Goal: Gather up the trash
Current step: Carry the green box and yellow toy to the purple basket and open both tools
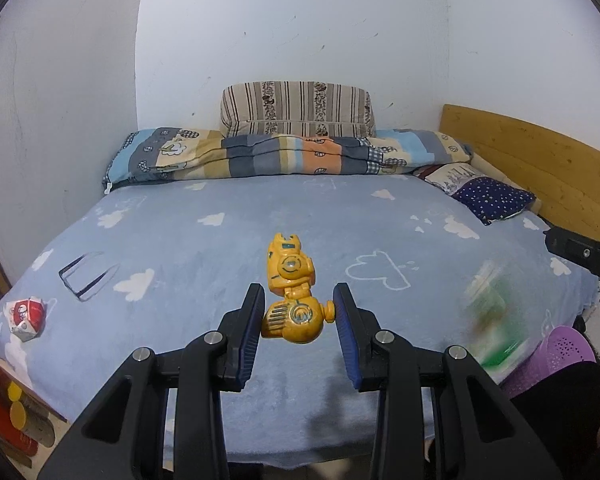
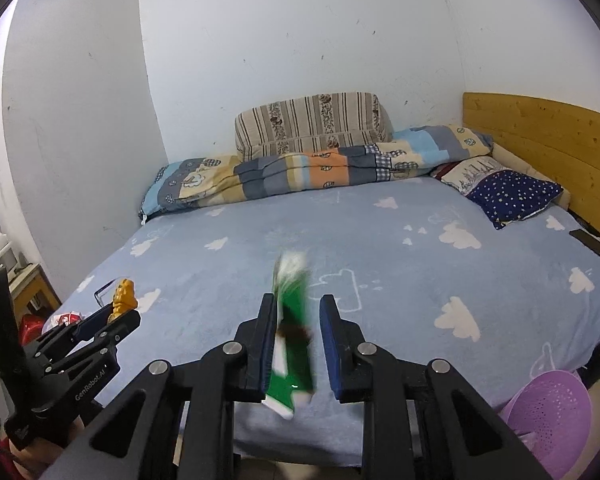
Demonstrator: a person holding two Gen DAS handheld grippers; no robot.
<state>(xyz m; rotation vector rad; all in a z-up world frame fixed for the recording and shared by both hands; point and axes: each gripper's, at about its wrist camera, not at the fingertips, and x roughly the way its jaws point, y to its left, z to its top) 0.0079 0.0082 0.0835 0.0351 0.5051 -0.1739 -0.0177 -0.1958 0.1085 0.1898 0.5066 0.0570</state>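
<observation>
- At the left edge of the room, beside the bed, red items and a yellow-capped can sit low by the floor; white scuffed walls (image 1: 300, 32) meet in a corner behind the bed.
- The bed (image 1: 204, 264) carries a pale blue fleece sheet printed with white clouds; it fills most of both views.
- Near the bed's front left corner lies a crumpled red-and-white paper wrapper (image 1: 26, 315).
- The left tool (image 1: 298, 312) is clamped on a yellow plastic toy robot (image 1: 290, 292), its blue pads pressing the toy's round lower part, above the front middle of the bed.
- Along the far edge lies a folded patchwork quilt in blue, orange and cream (image 1: 284, 156), with a striped beige cushion (image 1: 298, 108) behind it against the wall.
- The right tool (image 2: 298, 316) has its jaws narrowly apart, with a blurred green-and-white wrapper (image 2: 294, 344) between them, touching the left pad (image 2: 269, 332); whether it is gripped cannot be told.
- At the far right corner rest a navy star-print pillow (image 2: 514, 196) and a wooden headboard (image 2: 540, 140).
- A black phone (image 2: 588, 241) lies by the right edge.
- Off the front right corner stands a purple perforated plastic basket (image 2: 548, 416).
</observation>
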